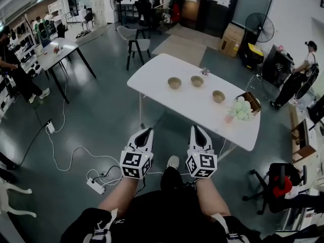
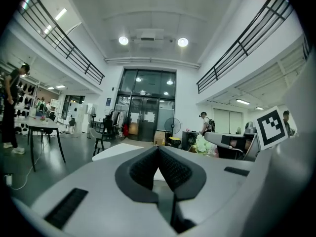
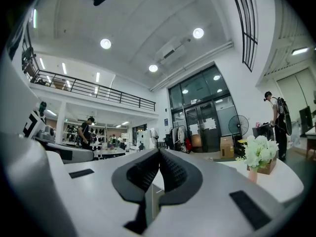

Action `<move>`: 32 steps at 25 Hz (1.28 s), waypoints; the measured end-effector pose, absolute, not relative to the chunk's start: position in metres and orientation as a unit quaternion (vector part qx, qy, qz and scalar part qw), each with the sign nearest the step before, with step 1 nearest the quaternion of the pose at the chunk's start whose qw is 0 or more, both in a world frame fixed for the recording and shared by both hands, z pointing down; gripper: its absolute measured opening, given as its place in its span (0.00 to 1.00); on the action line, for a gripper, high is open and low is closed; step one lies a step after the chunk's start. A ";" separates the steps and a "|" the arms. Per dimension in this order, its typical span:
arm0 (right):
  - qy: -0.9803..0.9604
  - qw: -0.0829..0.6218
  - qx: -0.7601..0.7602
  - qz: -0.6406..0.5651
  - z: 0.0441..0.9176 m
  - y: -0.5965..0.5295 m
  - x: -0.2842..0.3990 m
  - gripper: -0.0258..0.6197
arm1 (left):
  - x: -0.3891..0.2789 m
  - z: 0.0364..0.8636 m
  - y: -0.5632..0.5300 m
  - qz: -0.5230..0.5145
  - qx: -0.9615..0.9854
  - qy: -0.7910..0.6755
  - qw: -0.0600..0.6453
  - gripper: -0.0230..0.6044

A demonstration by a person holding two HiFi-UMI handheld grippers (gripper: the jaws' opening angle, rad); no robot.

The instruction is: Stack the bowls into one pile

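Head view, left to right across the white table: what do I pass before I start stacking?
Left bowl → middle bowl → right bowl → white flowers.

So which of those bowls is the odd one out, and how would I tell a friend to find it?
Look at the big white table in the middle of the room, where three tan bowls sit. The left bowl and the middle bowl stand side by side. The third bowl stands apart from that pair, right next to the bunch of white flowers.
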State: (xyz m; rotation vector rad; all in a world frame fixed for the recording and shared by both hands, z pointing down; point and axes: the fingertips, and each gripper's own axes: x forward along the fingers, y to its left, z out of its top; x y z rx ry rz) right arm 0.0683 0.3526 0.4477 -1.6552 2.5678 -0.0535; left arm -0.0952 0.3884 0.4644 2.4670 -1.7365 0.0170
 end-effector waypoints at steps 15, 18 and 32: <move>0.851 0.037 -0.523 -0.038 0.458 0.107 0.047 0.06 | -0.110 0.463 0.156 0.026 0.804 -0.590 0.064 0.06; 0.854 0.031 -0.517 -0.039 0.451 0.040 0.055 0.06 | -0.099 0.456 0.091 0.033 0.803 -0.591 0.065 0.06; 0.861 0.038 -0.505 -0.052 0.437 -0.165 0.109 0.06 | -0.043 0.442 -0.124 0.051 0.797 -0.598 0.068 0.06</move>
